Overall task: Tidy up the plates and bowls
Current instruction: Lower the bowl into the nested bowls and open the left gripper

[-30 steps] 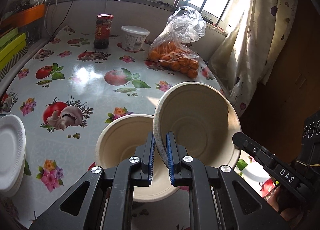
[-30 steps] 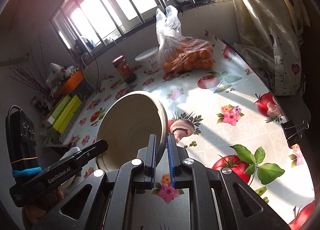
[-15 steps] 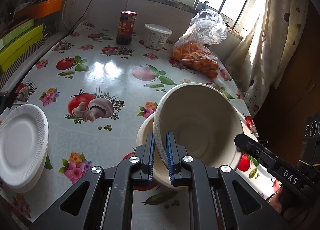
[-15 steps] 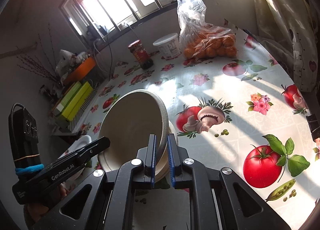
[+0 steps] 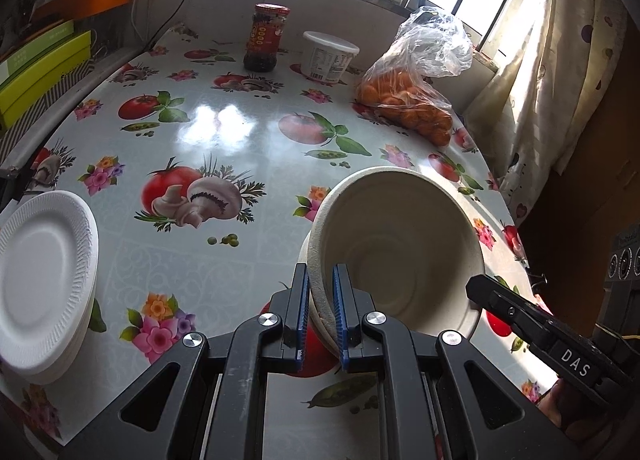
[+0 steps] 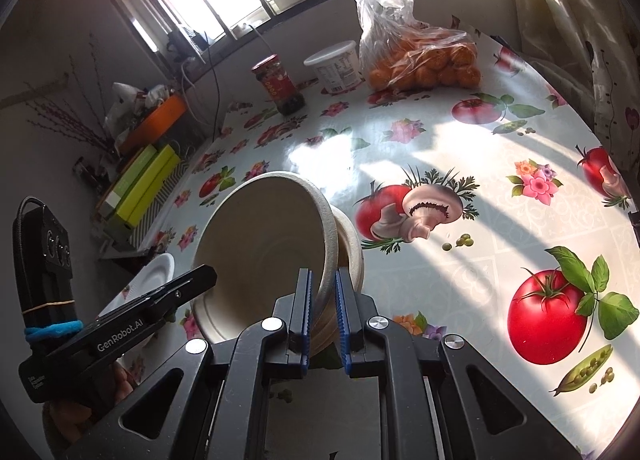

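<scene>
Now your held bowl (image 5: 400, 248) sits lower than it did a second ago: back then it hung tilted above and to the right of the second bowl (image 6: 352, 248) on the bench (image 5: 224, 128), and the lower bowl's whole mouth lay open in the left wrist view. At this moment the held bowl covers nearly all of it, so only a sliver of the lower rim shows at the left edge in the left wrist view and a crescent on the right in the right wrist view. The stack of white plates (image 5: 40, 280) has also slid further into the left wrist view.

Your left hand-held gripper (image 5: 321, 312) is clamped tight on the near-left rim of the held bowl, one blue pad inside the wall and one outside. Your right hand-held gripper (image 6: 323, 316) pinches the opposite rim the same way, jaws narrow on the wall. The bowl is tilted, its mouth turned toward the left wrist camera, nesting into the lower bowl near the front right of the bench. Whether the two bowls touch underneath, you cannot tell from either view.
</scene>
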`<control>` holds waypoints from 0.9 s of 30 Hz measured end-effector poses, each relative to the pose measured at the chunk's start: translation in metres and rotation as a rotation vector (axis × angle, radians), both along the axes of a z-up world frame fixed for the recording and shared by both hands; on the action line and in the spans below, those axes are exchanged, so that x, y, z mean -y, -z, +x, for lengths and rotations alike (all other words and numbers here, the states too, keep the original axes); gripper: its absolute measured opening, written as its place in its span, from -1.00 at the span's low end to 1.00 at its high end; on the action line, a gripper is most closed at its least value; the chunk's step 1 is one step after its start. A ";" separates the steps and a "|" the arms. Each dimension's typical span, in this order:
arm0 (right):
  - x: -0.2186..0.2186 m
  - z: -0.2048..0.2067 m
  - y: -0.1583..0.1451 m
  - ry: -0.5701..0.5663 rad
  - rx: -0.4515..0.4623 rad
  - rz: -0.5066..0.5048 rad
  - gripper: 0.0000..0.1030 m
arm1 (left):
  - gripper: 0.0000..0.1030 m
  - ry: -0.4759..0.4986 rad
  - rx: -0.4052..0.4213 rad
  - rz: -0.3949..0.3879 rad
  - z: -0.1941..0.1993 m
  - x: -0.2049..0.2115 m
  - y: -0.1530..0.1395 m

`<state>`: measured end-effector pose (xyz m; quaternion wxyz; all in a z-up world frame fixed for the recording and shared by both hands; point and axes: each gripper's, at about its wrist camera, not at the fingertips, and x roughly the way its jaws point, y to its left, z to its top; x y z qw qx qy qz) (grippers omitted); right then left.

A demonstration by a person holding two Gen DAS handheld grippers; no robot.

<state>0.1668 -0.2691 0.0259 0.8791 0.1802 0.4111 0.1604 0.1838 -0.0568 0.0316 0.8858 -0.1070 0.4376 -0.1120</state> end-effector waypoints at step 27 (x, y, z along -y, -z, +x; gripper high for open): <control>-0.005 0.001 0.002 0.018 0.001 -0.061 -0.74 | -0.77 0.006 -0.010 0.015 0.005 0.004 0.005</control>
